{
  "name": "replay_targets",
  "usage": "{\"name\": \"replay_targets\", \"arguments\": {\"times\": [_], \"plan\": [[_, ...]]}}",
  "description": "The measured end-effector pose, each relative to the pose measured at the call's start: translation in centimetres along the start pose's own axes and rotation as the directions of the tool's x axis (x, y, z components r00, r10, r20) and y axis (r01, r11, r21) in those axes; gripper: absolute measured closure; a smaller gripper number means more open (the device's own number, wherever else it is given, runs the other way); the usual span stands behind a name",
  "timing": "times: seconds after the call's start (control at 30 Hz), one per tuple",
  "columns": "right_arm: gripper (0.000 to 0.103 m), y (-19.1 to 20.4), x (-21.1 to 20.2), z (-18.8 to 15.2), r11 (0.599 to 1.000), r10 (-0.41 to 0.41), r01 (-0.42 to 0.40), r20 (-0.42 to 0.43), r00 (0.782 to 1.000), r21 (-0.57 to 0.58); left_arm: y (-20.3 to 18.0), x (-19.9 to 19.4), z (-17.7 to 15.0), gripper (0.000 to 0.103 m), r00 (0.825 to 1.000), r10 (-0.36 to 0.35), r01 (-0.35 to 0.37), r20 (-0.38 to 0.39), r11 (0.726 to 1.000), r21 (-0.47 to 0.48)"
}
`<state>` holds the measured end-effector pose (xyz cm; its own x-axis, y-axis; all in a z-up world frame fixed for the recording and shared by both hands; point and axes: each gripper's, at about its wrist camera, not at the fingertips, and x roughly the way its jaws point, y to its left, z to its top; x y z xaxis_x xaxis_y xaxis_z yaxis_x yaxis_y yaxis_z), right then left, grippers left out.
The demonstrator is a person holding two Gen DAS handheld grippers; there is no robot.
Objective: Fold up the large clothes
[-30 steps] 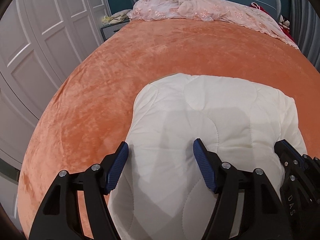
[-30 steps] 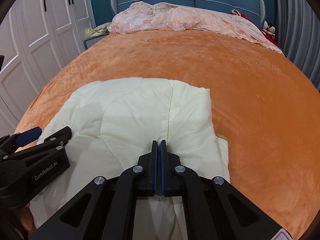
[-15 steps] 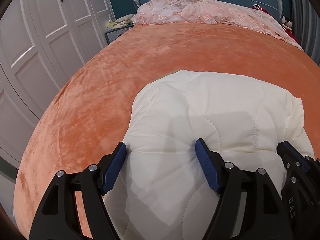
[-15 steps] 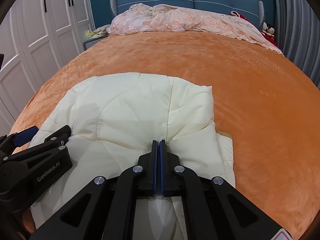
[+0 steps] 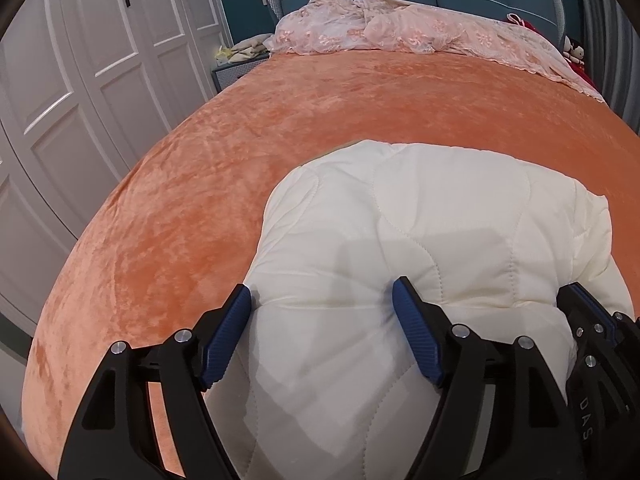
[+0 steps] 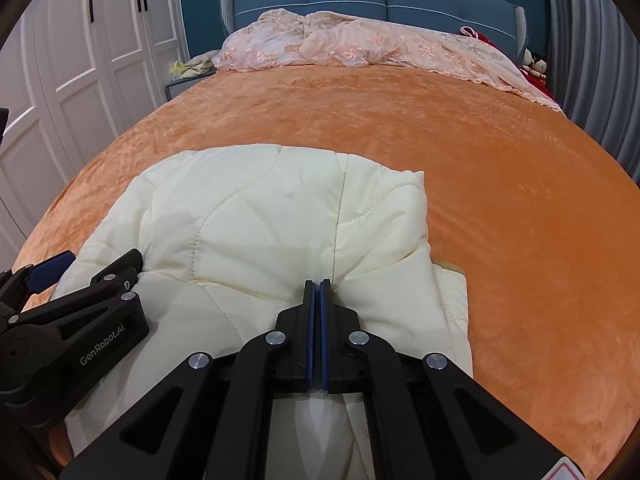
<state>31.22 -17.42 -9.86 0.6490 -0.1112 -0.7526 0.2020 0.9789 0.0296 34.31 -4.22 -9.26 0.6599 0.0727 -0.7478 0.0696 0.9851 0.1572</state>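
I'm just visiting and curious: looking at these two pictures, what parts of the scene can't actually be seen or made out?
- Near edge of the cream quilted garment: both views, covered by the black gripper frames and cut off at the bottom.
- Whether the right gripper, jaws together, pinches fabric: right view, its own pads hide it.
- Items on the bedside table: too small.
- The person: out of frame.

Cream quilted jacket [image 6: 280, 216] bunched on the orange bedspread [image 6: 500, 168]. Right gripper [image 6: 318, 284] at the jacket's near edge, blue pads pressed together, cloth puckered just ahead of the tips. Left gripper [image 6: 84, 268] over the jacket's left side. Beyond the jacket, pink lace cover [image 6: 360, 44].
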Motion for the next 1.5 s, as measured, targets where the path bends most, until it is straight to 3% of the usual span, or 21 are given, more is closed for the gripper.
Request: {"name": "replay_targets", "arguments": {"times": [0.1,0.3,0.37,0.43,0.47,0.53,0.57,0.7,0.9,1.1,1.5], "plan": [[0.103,0.2,-0.4,-0.1,1.0,-0.003,0.003,-0.015,1.0,-0.008,0.2,-0.3,-0.1,0.031,1.0,-0.011,0.011,0.0,1.0,0.001],[0.098,-0.1,-3.7,-0.8,1.0,0.007,-0.007,-0.066,0.998,-0.006,2.5,-2.8,-1.1,0.01,0.997,-0.075,0.074,-0.031,0.996,-0.051],[0.094,-0.2,-5.7,-1.6,1.0,0.014,-0.014,-0.077,0.997,0.006,3.2,-4.6,-2.0,0.01,0.997,-0.074,0.073,-0.031,0.996,-0.042],[0.077,-0.1,-8.1,-2.7,1.0,0.007,-0.008,-0.081,0.997,-0.009,3.4,-6.8,-3.2,0.01,0.997,-0.066,0.065,-0.032,0.998,-0.009],[0.057,0.1,-9.3,-3.5,1.0,0.006,-0.008,-0.086,0.996,-0.022,3.4,-7.7,-3.7,0.01,0.998,-0.06,0.06,-0.034,0.998,0.008],[0.035,0.3,-11.7,-5.1,0.999,-0.008,0.004,-0.083,0.997,-0.047,3.2,-10.2,-5.2,0.01,0.999,-0.043,0.045,-0.032,0.997,0.058],[0.032,0.5,-13.1,-6.2,0.997,-0.038,0.033,-0.083,0.996,-0.063,3.1,-11.2,-5.8,0.01,0.999,-0.032,0.035,-0.035,0.996,0.082],[0.031,0.1,-17.3,-10.0,0.996,-0.076,0.07,-0.095,0.993,-0.063,2.9,-16.0,-9.4,0.01,1.0,0.003,-0.001,-0.019,0.99,0.142],[0.025,-2.2,-22.7,-14.2,0.996,-0.053,0.059,-0.093,0.994,0.066,3.9,-20.6,-13.6,0.008,0.998,-0.032,0.037,-0.046,0.995,0.093],[0.022,-3.1,-26.3,-16.6,0.991,-0.042,0.051,-0.072,0.997,0.12,4.5,-23.5,-16.4,0.007,0.997,-0.046,0.049,-0.054,0.998,0.05],[0.022,-1.4,-29.5,-19.0,0.997,-0.044,0.046,-0.039,0.998,0.066,4.8,-26.6,-19.2,0.006,0.999,-0.018,0.019,-0.05,0.999,0.029]]}}
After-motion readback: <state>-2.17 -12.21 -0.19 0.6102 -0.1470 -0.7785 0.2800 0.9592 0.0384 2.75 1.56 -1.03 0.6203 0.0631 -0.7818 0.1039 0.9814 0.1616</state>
